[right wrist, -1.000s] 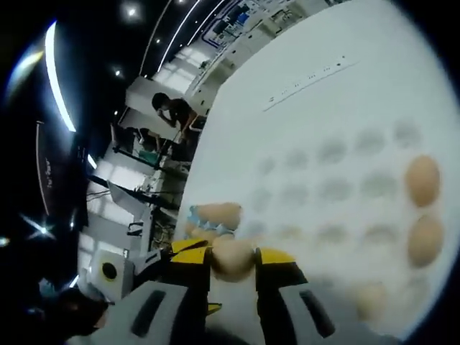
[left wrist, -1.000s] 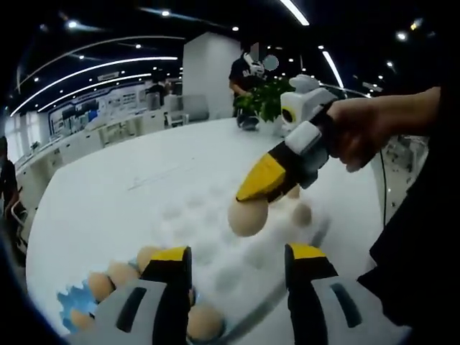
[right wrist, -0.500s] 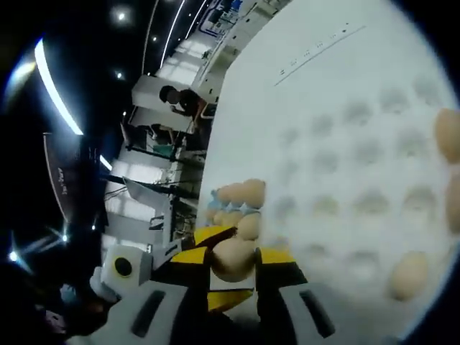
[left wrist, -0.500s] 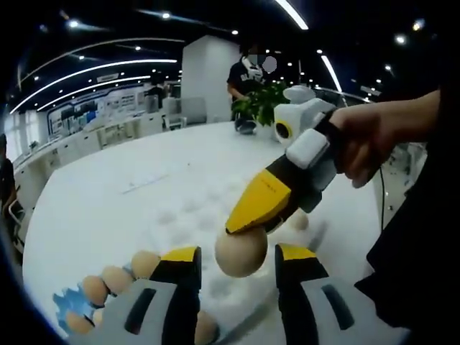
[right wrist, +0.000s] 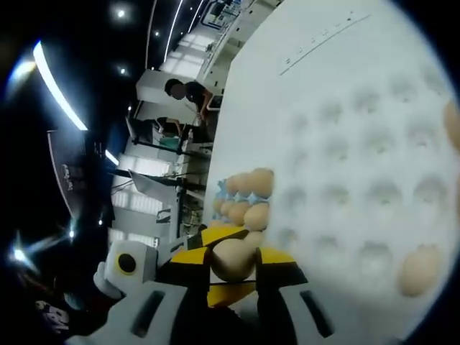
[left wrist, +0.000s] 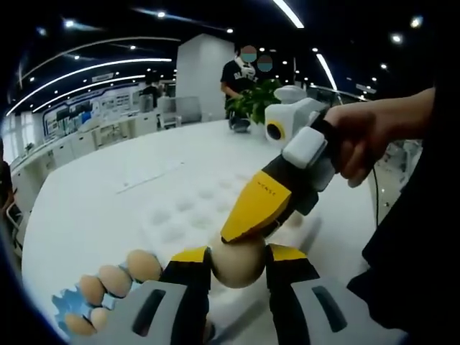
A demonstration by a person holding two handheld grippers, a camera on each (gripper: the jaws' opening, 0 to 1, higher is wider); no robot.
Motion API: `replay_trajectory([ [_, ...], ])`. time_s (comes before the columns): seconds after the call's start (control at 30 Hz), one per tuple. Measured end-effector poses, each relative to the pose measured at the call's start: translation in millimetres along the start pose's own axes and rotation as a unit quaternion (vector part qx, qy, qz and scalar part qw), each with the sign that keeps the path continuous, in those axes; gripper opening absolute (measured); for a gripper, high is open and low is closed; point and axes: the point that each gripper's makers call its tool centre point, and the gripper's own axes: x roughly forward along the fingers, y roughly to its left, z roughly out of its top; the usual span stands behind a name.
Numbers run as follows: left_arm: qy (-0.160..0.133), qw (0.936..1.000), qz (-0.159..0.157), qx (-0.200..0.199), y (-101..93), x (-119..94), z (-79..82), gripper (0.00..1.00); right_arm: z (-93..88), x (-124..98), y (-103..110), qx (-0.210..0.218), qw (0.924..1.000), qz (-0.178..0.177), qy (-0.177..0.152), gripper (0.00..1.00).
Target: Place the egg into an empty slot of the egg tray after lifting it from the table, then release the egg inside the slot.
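Right gripper [right wrist: 231,262], yellow-tipped, grey-bodied, is closed on the tan egg [right wrist: 232,258]; egg sits between its two jaw tips, carried in the air, not yet in a slot; pinch is at the tips, presumably so the egg can be lowered into a cup without the jaws fouling the cup walls; in the left gripper view the same right gripper [left wrist: 253,215] comes in from the right, held by a hand [left wrist: 365,140], nose angled down, egg [left wrist: 238,262] at its tip.

Left gripper [left wrist: 237,262] jaws stand either side of that egg, close to it; whether they touch or grip it I cannot tell.

White moulded egg tray [right wrist: 359,165] lies ahead of the right gripper on the round white table [left wrist: 93,201]; most cups near the jaws look empty, so plenty of room; two eggs occupy cups at the tray's far right edge [right wrist: 419,269].

Cluster of loose tan eggs on blue holder [right wrist: 244,198] sits just above-left of the right jaws, near; keep clear when descending.
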Motion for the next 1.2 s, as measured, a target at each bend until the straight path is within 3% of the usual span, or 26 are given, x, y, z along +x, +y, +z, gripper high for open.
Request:
replay_trajectory([
  [0.47, 0.015, 0.9998, 0.011, 0.008, 10.1, -5.6, -7.6, 0.3, 7.9, -2.1, -2.5, -0.029, 0.9995, -0.005, -0.005, 0.24],
  [0.67, 0.016, 0.9995, 0.028, -0.004, 22.9, -12.4, -10.6, 0.3, 17.9, -11.1, -17.7, -0.057, 0.9976, -0.035, -0.017, 0.26],
  [0.8, 0.013, 0.9991, 0.038, -0.01, 30.9, -16.6, -11.0, 0.3, 17.2, -16.5, -37.5, -0.093, 0.9926, -0.077, -0.009, 0.27],
  [0.93, 0.014, 0.9987, 0.047, -0.016, 37.8, -20.1, -12.9, 0.3, 15.0, -16.5, -44.0, -0.095, 0.9925, -0.076, -0.01, 0.3],
  [1.07, 0.013, 0.9981, 0.055, -0.025, 43.4, -23.3, -14.5, 0.3, 15.0, -18.7, -57.7, -0.175, 0.9778, -0.115, 0.003, 0.34],
  [1.1, 0.014, 0.998, 0.056, -0.025, 44.3, -23.7, -15.0, 0.3, 15.3, -19.8, -61.3, -0.207, 0.9693, -0.132, 0.011, 0.35],
  [1.17, 0.015, 0.9979, 0.058, -0.025, 45.7, -24.7, -15.7, 0.3, 17.3, -20.3, -63.7, -0.231, 0.9623, -0.143, 0.014, 0.36],
  [1.2, 0.015, 0.9977, 0.061, -0.025, 46.7, -26.1, -15.0, 0.3, 18.8, -20.7, -65.9, -0.254, 0.9548, -0.153, 0.017, 0.37],
])
